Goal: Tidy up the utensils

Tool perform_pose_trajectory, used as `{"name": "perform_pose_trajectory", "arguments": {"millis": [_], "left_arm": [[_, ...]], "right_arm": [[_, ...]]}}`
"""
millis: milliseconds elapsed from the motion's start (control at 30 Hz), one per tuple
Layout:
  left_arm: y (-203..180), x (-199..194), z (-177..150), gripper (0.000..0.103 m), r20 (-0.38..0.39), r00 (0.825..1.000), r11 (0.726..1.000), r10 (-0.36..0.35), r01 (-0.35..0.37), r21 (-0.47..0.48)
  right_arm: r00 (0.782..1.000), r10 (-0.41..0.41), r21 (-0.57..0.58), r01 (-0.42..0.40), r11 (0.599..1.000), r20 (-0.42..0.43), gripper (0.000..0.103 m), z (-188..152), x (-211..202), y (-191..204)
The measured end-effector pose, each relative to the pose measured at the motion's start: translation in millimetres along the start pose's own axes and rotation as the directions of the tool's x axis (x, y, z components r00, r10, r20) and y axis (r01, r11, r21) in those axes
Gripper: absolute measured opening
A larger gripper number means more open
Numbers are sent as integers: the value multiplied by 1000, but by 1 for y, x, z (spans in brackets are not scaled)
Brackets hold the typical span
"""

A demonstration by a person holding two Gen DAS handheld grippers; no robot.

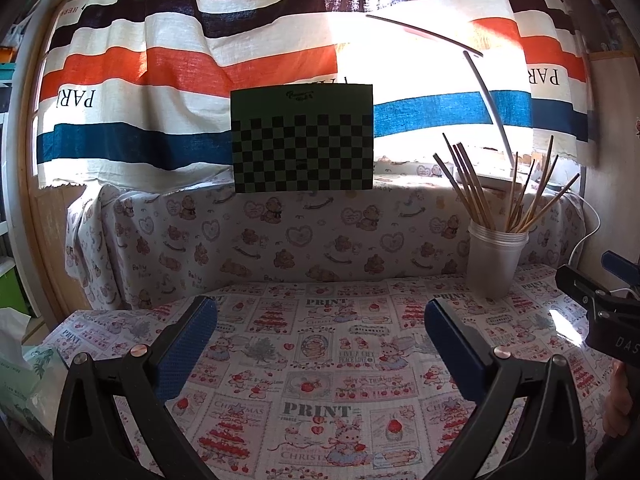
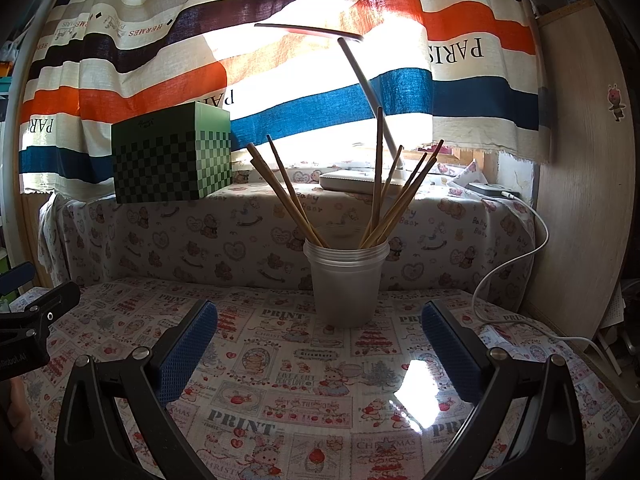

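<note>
The striped curtain (image 2: pixel 280 60) behind everything carries "HERMES" and "PARIS" in mirrored letters, and the patterned cloth over the worktop (image 2: pixel 280 380) repeats "PRINT", with "CHRISTMAS", "PEACE LOVE" and "Strawberry" in smaller panels; the cloth on the ledge behind reads "Baby Bear". The right gripper (image 2: pixel 320 344) has its blue-padded jaws spread wide with nothing between them, hovering over the worktop. Straight ahead of its jaws, centred in the gap and just beyond the tips, stands a translucent plastic cup (image 2: pixel 346 282), seemingly several nested, upright on the cloth. It holds a loose bundle of wooden chopsticks (image 2: pixel 298 204), fanned to both sides and leaning on the rim. The left gripper (image 1: pixel 320 344) is likewise released, jaws wide and empty; from it the same cup (image 1: pixel 495 262) and chopsticks (image 1: pixel 472 192) lie ahead and off beyond the right jaw, well apart. Ahead of the left jaws on the ledge sits a green box (image 1: pixel 303 138) with a dark checkered lower half and a small script mark too faint to read. A white desk lamp (image 2: pixel 360 76) arches over the ledge behind the cup, and a white cable (image 2: pixel 504 280) trails down beyond the right jaw.
</note>
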State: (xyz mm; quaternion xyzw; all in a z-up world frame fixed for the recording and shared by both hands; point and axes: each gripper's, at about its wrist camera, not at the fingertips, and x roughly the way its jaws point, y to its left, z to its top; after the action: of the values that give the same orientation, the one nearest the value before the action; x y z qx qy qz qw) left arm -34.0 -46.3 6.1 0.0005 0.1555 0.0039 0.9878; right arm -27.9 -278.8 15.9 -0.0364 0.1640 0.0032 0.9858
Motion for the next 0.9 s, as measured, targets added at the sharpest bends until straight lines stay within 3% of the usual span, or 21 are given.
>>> {"name": "perform_pose_trajectory", "arguments": {"millis": [900], "left_arm": [[-1, 0, 0, 103, -5, 1000, 1000, -13, 13, -15]], "right_arm": [[1000, 1, 0, -1, 1000, -2, 103, 0, 1, -1]]}}
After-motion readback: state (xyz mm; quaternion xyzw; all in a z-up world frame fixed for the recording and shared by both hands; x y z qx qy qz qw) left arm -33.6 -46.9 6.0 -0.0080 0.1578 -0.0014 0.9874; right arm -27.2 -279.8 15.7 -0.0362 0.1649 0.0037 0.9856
